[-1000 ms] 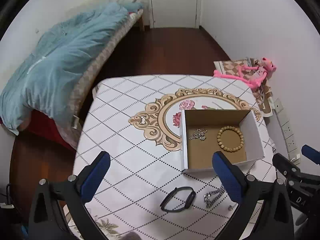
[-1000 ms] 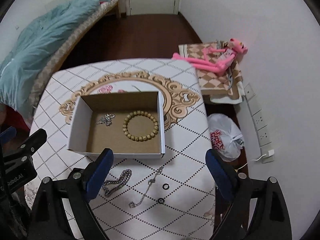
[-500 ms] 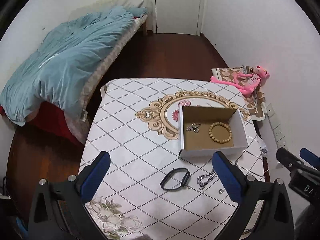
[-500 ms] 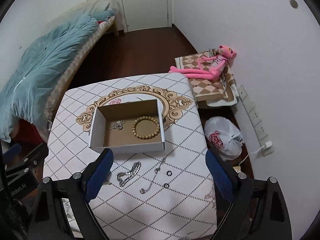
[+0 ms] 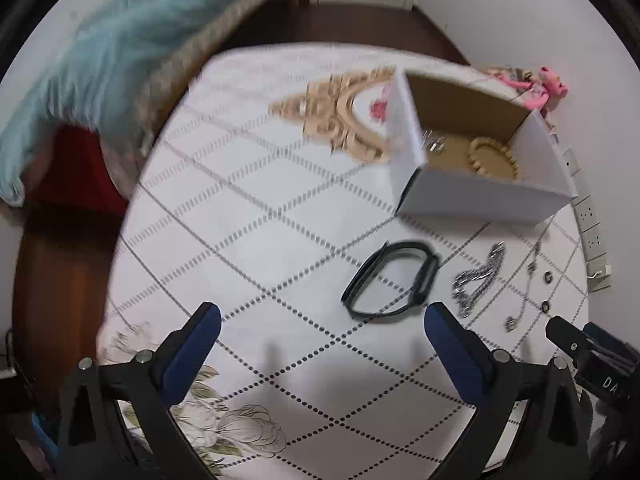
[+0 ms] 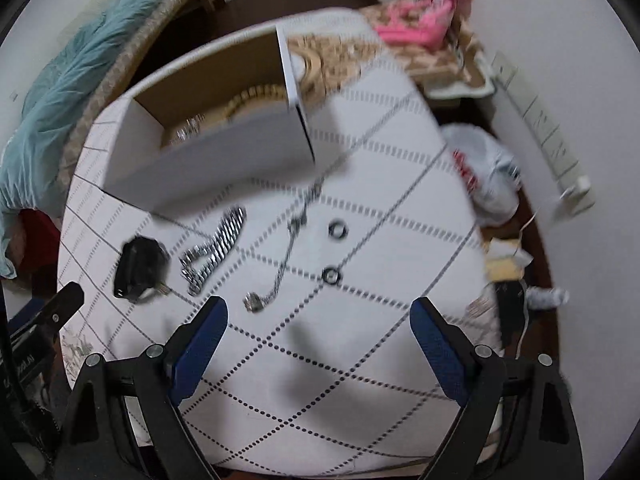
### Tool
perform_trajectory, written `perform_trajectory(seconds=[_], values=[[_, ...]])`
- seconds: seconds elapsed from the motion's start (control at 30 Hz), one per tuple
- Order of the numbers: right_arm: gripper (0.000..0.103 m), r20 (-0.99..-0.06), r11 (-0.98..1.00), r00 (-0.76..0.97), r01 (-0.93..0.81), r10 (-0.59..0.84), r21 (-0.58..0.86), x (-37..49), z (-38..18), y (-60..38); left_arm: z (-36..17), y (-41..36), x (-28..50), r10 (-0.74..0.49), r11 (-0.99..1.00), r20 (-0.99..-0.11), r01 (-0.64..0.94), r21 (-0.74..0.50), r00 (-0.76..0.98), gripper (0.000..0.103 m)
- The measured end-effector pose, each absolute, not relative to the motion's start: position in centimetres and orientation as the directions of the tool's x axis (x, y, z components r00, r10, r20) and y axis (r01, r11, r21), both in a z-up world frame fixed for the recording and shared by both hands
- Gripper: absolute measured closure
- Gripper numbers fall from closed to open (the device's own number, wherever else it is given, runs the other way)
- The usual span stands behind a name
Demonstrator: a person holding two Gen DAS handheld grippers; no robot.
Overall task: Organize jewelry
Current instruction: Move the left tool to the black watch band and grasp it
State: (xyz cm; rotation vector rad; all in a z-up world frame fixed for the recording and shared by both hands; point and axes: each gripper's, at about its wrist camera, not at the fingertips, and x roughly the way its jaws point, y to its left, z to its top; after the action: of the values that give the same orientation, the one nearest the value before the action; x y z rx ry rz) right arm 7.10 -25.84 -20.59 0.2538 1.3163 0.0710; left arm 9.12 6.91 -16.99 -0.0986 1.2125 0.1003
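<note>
Cardboard box on desk, bead bracelet and chain inside | both tools now lower, nearer desk | left tool wide, empty, by black band | right tool wide, empty, jaws just narrowing, above thin chain | pickup likely next

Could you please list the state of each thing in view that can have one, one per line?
Cardboard box: open, no lid on it.
Beaded bracelet: in the box.
Black wristband: out on the table.
Silver chain bracelet: out on the table.
Thin necklace: out, stretched out.
Left claw: open, empty.
Right claw: open, empty, just closing slightly.
</note>
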Motion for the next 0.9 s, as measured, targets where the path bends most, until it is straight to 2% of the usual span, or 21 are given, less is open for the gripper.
perform_trajectory(seconds=[0.1,0.17,0.23,0.27,0.33,0.37,0.43,0.47,0.6,0.9], values=[[0.022,-0.948,0.964,0.243,0.117,0.204,0.238,6.9,-22.2,-25.7,-18.6,7.4,9.8,-0.024,0.990,-0.945,-0.127,-0.069,0.326,0.001],[0.024,-0.947,0.963,0.247,0.121,0.205,0.240,7.0,-22.4,-25.7,-19.1,7.3,10.3,-0.036,0.991,-0.945,-0.111,-0.076,0.326,0.007],[0.027,-0.943,0.962,0.260,0.119,0.207,0.244,7.1,-22.4,-25.7,-19.7,6.7,10.9,-0.045,0.994,-0.948,-0.076,-0.072,0.315,0.028],[0.028,-0.942,0.962,0.264,0.119,0.208,0.246,7.2,-22.4,-25.7,-20.0,6.4,11.2,-0.052,0.995,-0.950,-0.064,-0.075,0.309,0.033],[0.032,-0.937,0.959,0.270,0.119,0.219,0.259,7.5,-22.2,-25.8,-20.5,6.0,11.7,-0.069,0.996,-0.952,-0.041,-0.085,0.298,0.061],[0.035,-0.936,0.958,0.272,0.117,0.224,0.263,7.9,-21.9,-25.8,-20.9,5.7,11.8,-0.081,0.995,-0.954,-0.029,-0.093,0.288,0.068],[0.036,-0.930,0.955,0.283,0.109,0.236,0.276,8.4,-21.5,-25.7,-20.8,5.5,11.9,-0.082,0.996,-0.949,-0.011,-0.089,0.303,0.086],[0.036,-0.925,0.952,0.287,0.103,0.248,0.287,8.6,-21.4,-25.6,-20.9,5.4,11.9,-0.090,0.995,-0.950,-0.004,-0.095,0.298,0.090],[0.036,-0.911,0.943,0.299,0.081,0.285,0.322,10.0,-20.6,-24.6,-20.8,5.8,11.5,-0.092,0.995,-0.946,-0.018,-0.102,0.312,0.099],[0.036,-0.927,0.964,0.274,0.002,0.254,0.265,12.9,-21.8,-18.9,-20.6,9.1,10.5,-0.051,0.993,-0.943,-0.087,-0.084,0.329,0.099]])
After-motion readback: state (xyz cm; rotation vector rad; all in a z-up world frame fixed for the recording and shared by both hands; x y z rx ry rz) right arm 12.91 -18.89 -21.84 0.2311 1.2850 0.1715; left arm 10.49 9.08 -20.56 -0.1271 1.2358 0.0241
